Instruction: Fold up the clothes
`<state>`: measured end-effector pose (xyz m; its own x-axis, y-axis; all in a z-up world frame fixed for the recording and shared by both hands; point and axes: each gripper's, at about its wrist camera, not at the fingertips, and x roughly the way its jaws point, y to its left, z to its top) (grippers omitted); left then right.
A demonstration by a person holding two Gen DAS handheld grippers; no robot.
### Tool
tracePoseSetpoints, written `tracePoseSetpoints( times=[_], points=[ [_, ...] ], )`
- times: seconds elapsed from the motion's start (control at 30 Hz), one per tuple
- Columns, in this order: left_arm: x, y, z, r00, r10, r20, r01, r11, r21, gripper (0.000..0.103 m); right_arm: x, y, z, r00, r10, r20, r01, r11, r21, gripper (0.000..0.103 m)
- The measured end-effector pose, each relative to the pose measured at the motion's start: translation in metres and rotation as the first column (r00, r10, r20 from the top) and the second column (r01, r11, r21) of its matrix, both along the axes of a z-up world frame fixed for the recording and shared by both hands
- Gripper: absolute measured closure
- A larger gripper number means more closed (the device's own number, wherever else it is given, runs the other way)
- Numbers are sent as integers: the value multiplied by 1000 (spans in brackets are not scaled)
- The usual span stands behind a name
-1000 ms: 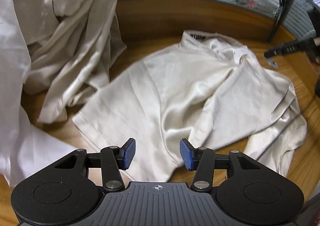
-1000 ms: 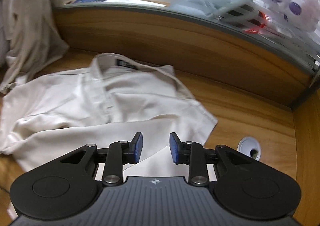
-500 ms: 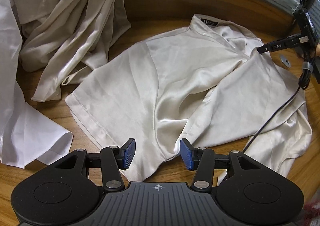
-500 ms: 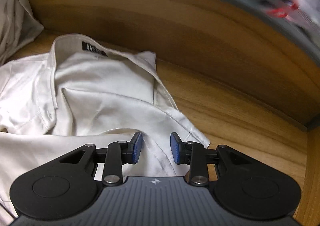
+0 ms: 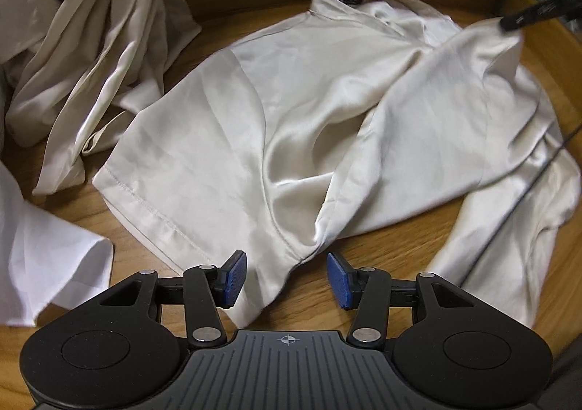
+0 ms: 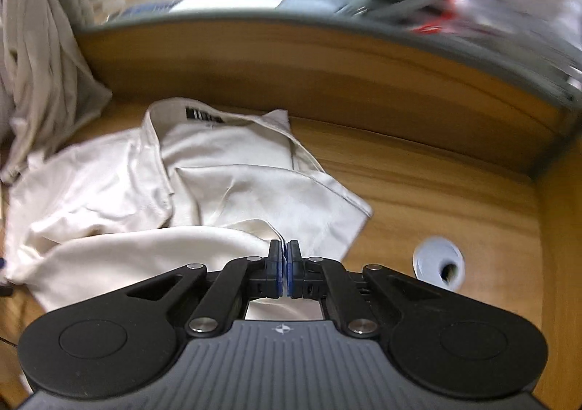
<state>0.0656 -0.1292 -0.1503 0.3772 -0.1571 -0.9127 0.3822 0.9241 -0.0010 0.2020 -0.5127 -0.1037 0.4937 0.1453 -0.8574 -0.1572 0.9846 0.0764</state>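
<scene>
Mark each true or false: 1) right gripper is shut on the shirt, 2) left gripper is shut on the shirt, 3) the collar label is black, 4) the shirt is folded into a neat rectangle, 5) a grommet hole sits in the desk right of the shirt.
1) True. The right gripper is shut on a fold of the shirt.
2) False. The left gripper is open, above the shirt's hem.
3) True. The label is black.
4) False. The shirt lies rumpled, one side flipped over.
5) True. The grommet sits in the desk.
</scene>
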Motion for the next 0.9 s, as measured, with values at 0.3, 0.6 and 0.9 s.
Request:
tracePoseSetpoints(
  times=[0.3,0.6,0.9],
  points=[
    [7,15,20,992,-67,109,65,998,21,100,-133,-6,85,971,-225,80,219,973,73,101],
    [22,42,57,962,-175,209,172,985,32,100,-294,34,118,907,-414,80,402,906,132,101],
    [19,52,34,935,-319,158,307,947,91,100,-403,125,59,859,-511,-35,510,847,147,101]
  ],
)
